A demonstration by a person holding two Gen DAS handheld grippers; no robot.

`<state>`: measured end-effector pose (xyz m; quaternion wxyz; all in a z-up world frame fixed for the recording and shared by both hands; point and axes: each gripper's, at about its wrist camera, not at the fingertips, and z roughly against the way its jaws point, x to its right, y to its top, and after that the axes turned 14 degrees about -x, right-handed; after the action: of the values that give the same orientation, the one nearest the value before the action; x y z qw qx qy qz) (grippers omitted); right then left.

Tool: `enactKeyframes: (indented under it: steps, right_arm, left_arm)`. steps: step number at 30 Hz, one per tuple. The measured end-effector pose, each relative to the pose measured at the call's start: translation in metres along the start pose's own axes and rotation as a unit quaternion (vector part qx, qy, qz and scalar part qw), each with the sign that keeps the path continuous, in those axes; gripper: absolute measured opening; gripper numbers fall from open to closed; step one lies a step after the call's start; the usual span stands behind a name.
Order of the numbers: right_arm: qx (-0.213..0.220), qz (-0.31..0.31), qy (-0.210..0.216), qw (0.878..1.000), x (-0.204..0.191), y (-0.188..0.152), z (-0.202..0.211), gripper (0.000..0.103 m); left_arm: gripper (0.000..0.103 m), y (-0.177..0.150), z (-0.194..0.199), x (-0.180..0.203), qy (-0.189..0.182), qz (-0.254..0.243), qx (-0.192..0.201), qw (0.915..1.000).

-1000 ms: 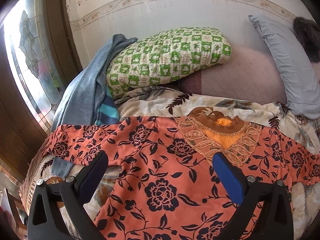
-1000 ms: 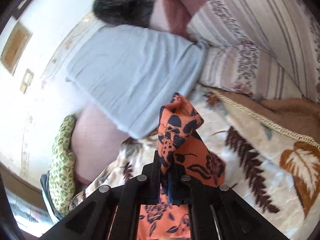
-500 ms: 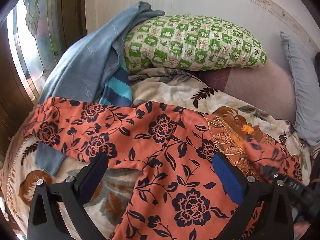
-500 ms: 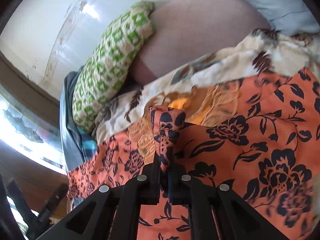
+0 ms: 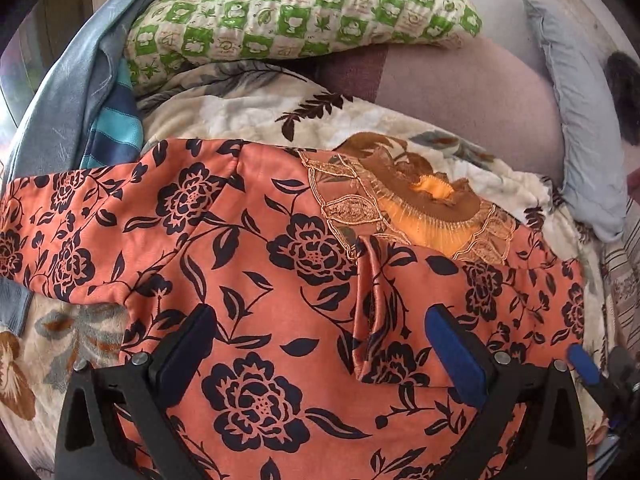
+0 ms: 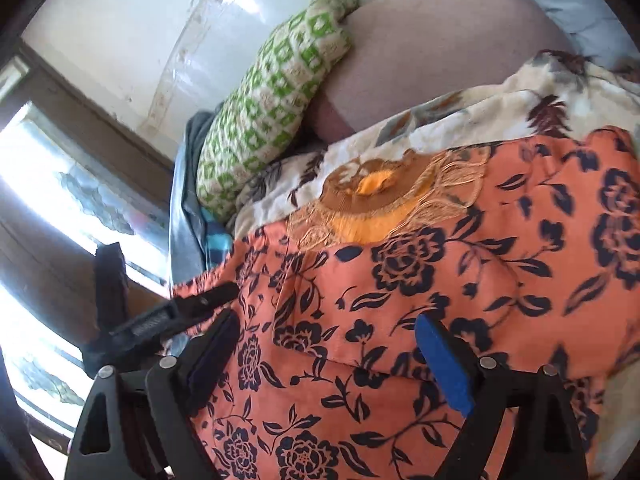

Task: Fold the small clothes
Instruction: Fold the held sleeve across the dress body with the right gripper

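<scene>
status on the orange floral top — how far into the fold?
Early. Done: one sleeve lies folded in across the chest of the orange floral top, its cuff below the embroidered neckline. In hand: nothing; the right gripper is opening with no cloth between its pads, and the left gripper hovers open over the body. Left: the other sleeve lies spread out sideways on the blanket, and the body is unfolded.

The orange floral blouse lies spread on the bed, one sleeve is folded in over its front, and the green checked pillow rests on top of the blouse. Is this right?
Not quite. The green checked pillow lies beyond the orange floral blouse, apart from it and against the wall, as the left wrist view shows. The rest holds: the blouse is spread on the bed and one sleeve is folded over its front.
</scene>
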<state>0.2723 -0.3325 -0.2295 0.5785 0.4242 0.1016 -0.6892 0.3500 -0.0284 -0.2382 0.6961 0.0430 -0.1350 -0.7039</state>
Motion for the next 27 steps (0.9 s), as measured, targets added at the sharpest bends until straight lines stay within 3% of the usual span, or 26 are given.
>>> enactKeyframes:
  steps: [2,4,6,8,10,13,14,15,16,17,21,22,23,24,26,27]
  right_arm:
    - [0.030,-0.071,0.042,0.996,0.030,-0.006,0.026,0.084]
    - [0.049,-0.130,0.068,0.988,0.061,-0.014,0.044,0.081]
    - [0.035,-0.175,0.059,0.982,0.081,-0.012,0.049,0.075]
    - [0.030,-0.214,0.090,0.972,0.096,-0.010,0.054,0.065]
    - [0.016,-0.227,0.102,0.968,0.101,-0.010,0.057,0.062]
    - [-0.011,-0.226,0.073,0.971,0.096,-0.011,0.047,0.050]
    - [-0.016,-0.234,0.060,0.970,0.097,-0.011,0.042,0.050]
    - [-0.017,-0.243,0.055,0.968,0.100,-0.014,0.035,0.050]
    - [-0.019,-0.249,0.052,0.967,0.102,-0.015,0.026,0.050]
    - [-0.024,-0.259,0.043,0.965,0.107,-0.016,0.020,0.051]
    - [-0.024,-0.285,0.033,0.958,0.121,-0.017,0.010,0.055]
    - [-0.026,-0.290,0.039,0.956,0.122,-0.018,0.010,0.055]
    - [-0.024,-0.295,0.058,0.953,0.122,-0.020,0.013,0.056]
    - [-0.021,-0.292,0.081,0.953,0.120,-0.021,0.018,0.057]
    - [-0.017,-0.263,0.091,0.961,0.111,-0.019,0.032,0.057]
    - [-0.017,-0.251,0.083,0.964,0.108,-0.018,0.037,0.057]
  left_arm:
    - [0.103,0.001,-0.009,0.004,0.040,0.003,-0.006,0.9992]
    - [0.098,-0.001,-0.013,0.002,0.036,0.011,-0.006,0.9993]
    - [0.080,0.001,-0.022,0.005,0.029,0.006,-0.020,0.9994]
    - [0.050,0.002,-0.034,0.008,0.016,0.000,-0.045,0.9988]
    - [0.035,0.000,-0.042,0.009,-0.014,0.000,-0.060,0.9981]
    - [0.035,-0.004,-0.043,0.011,-0.025,0.000,-0.055,0.9982]
    - [0.039,-0.005,-0.044,0.012,-0.022,0.002,-0.053,0.9984]
    - [0.046,-0.005,-0.046,0.012,-0.019,0.006,-0.055,0.9983]
    - [0.062,-0.005,-0.048,0.012,-0.017,0.012,-0.058,0.9981]
    - [0.068,-0.004,-0.050,0.013,-0.020,0.017,-0.056,0.9981]
    - [0.068,-0.003,-0.051,0.019,-0.026,0.000,-0.049,0.9985]
    - [0.064,-0.001,-0.053,0.021,-0.019,-0.001,-0.050,0.9985]
    - [0.050,-0.001,-0.053,0.022,-0.021,-0.001,-0.049,0.9986]
    - [0.043,-0.001,-0.053,0.022,-0.027,-0.004,-0.050,0.9984]
    - [0.022,0.001,-0.054,0.022,-0.039,-0.005,-0.049,0.9981]
    - [0.019,0.001,-0.054,0.022,-0.037,-0.004,-0.045,0.9983]
